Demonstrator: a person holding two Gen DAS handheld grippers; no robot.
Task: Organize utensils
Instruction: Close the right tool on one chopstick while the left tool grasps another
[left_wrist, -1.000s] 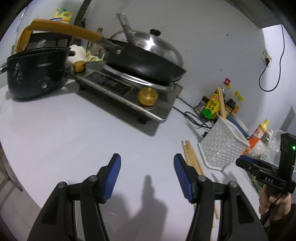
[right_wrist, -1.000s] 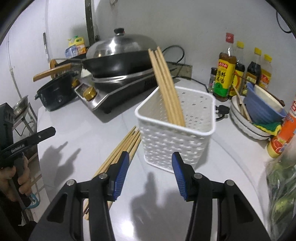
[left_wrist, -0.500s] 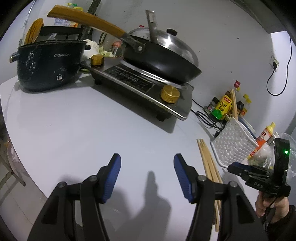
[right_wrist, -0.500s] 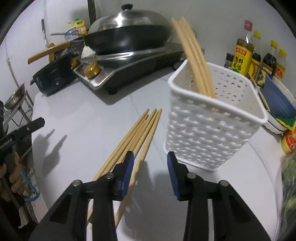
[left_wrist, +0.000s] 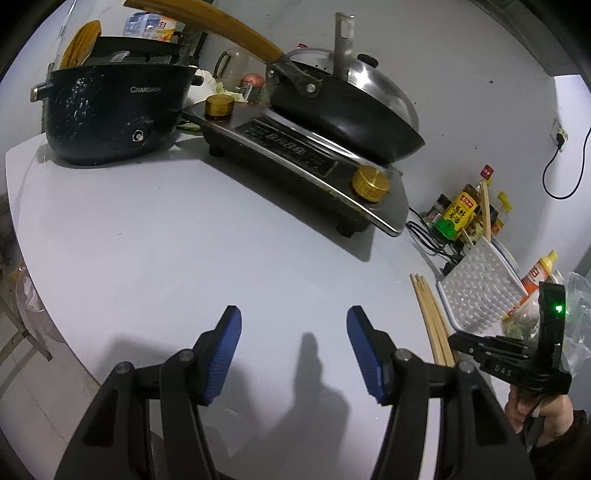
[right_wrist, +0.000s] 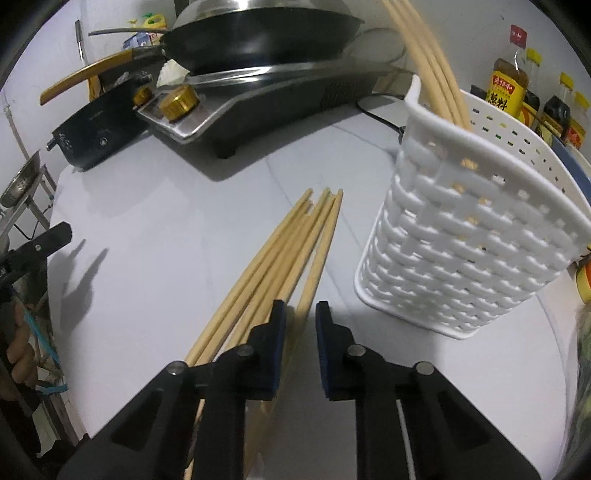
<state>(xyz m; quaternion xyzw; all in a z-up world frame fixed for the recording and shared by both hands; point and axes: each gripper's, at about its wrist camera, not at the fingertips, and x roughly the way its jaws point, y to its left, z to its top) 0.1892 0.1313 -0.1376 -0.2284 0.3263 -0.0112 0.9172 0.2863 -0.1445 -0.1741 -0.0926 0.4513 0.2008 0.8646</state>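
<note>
Ribbed blue pads line the black plastic fingers of the right gripper (right_wrist: 300, 325), whose jaws are closing with only a narrow gap left between them, angled down at the near end of the loose chopsticks (right_wrist: 291, 258). One stick runs into that gap, but whether the pads already press on it cannot be told. The chopsticks are long, pale, round wooden rods lying side by side on the smooth white countertop (right_wrist: 177, 229), fanning slightly toward their tapered far tips. Just beside them on the right stands the white basket (right_wrist: 454, 243), a tall plastic holder with a woven-pattern perforated wall and a curled rim; it appears tilted in the wide lens. Inside it several more chopsticks (right_wrist: 428, 55) lean against the near corner, rising well above the rim. The left gripper (left_wrist: 293, 345), same black frame and blue pads, hovers with its fingers spread about halfway over bare countertop, holding nothing. Farther back sits a steel-topped induction cooker (left_wrist: 306, 162) with two brass-coloured knobs, bearing a black wok (left_wrist: 351, 122) with a wooden handle and a domed metal lid. Left of it is a dark, speckled electric pot (left_wrist: 110, 110). Sauce bottles (right_wrist: 508, 86) with yellow caps line the wall behind the basket.
</note>
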